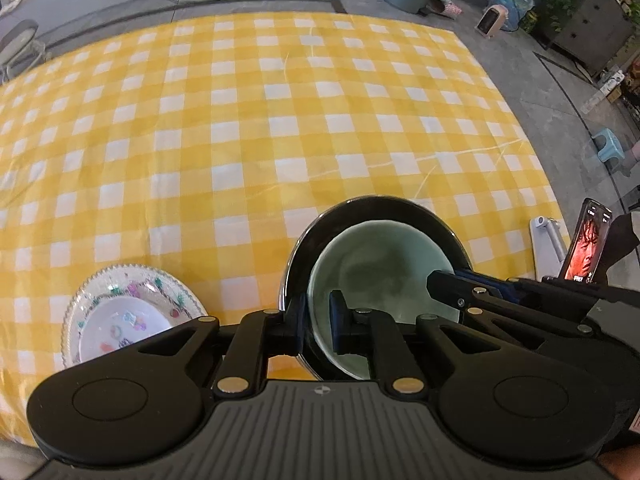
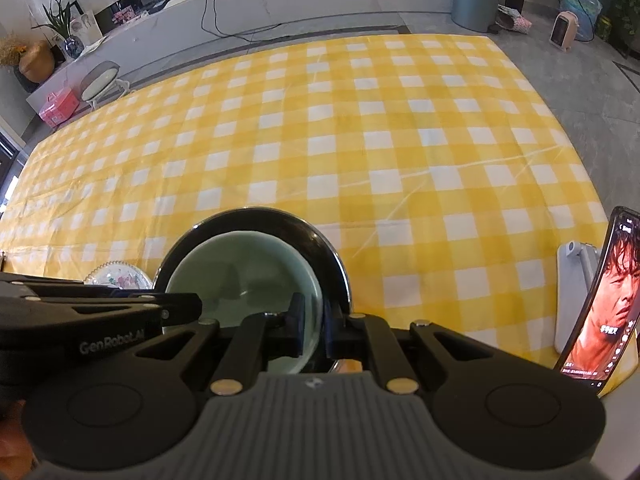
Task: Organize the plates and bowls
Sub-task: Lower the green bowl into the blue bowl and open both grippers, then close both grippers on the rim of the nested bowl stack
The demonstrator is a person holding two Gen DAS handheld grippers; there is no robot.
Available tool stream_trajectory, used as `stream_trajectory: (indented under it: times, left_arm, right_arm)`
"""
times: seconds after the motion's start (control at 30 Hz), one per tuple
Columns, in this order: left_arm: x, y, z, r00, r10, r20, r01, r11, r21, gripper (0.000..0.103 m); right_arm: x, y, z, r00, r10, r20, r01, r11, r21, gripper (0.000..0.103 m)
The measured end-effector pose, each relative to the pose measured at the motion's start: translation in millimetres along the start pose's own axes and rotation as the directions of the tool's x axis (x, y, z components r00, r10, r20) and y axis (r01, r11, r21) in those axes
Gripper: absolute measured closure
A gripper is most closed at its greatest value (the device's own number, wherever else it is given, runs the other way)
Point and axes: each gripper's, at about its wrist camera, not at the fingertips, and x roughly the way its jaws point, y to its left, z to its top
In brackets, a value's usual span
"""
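Note:
A pale green bowl [image 1: 380,264] sits inside a black plate [image 1: 304,248] on the yellow checked tablecloth. My left gripper [image 1: 318,320] is shut on the left rims of the black plate and green bowl together. My right gripper [image 2: 312,324] is shut on the right rim of the green bowl [image 2: 240,276], with the black plate [image 2: 328,248] just outside it. The right gripper also shows in the left wrist view [image 1: 452,284], reaching in from the right. A white flowered bowl [image 1: 120,328] lies in a clear scalloped plate [image 1: 160,280] to the left.
A phone [image 2: 604,312] on a white stand [image 2: 572,280] stands at the table's right front edge. The yellow checked tablecloth [image 2: 360,140] stretches far ahead. The clear scalloped plate also shows in the right wrist view [image 2: 116,276]. Floor, bin and plants lie beyond the table.

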Motion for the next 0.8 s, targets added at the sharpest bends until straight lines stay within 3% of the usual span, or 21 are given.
stream_trajectory:
  times: [0.07, 0.2, 0.27, 0.4, 0.57, 0.67, 0.8]
  left_arm:
    - [-4, -1, 0, 1.0, 0.0, 0.022, 0.0, 1.0, 0.017, 0.088]
    - [-18, -2, 1, 0.997, -0.006, 0.075, 0.002, 0.999, 0.047, 0.078]
    - [-27, -2, 0, 0.993, 0.005, 0.117, -0.013, 0.998, 0.069, 0.074]
    - [-39, 2, -3, 0.983, 0.003, 0.182, -0.018, 0.997, 0.079, 0.06]
    - [-44, 14, -12, 0.973, -0.019, 0.232, 0.01, 0.999, 0.042, 0.044]
    - [-43, 22, -21, 0.966, -0.036, 0.258, 0.037, 0.999, 0.002, 0.035]
    - [-37, 32, -33, 0.954, -0.033, 0.299, 0.057, 0.996, -0.072, 0.025]
  right_arm:
    - [-4, 2, 1, 1.0, -0.001, 0.018, 0.001, 1.0, -0.012, 0.092]
    - [-13, 7, 2, 0.998, 0.013, 0.057, -0.011, 0.999, -0.032, 0.077]
    - [-19, 10, 3, 0.996, 0.009, 0.089, -0.005, 0.999, -0.044, 0.076]
    - [-29, 12, 3, 0.989, -0.002, 0.148, 0.011, 0.998, -0.06, 0.067]
    - [-33, 8, 2, 0.982, -0.005, 0.187, 0.013, 0.999, -0.038, 0.053]
    - [-28, 4, 0, 0.981, -0.018, 0.193, 0.021, 1.0, -0.013, 0.05]
    - [-17, -8, -4, 0.984, 0.007, 0.178, -0.02, 0.997, 0.069, 0.037]
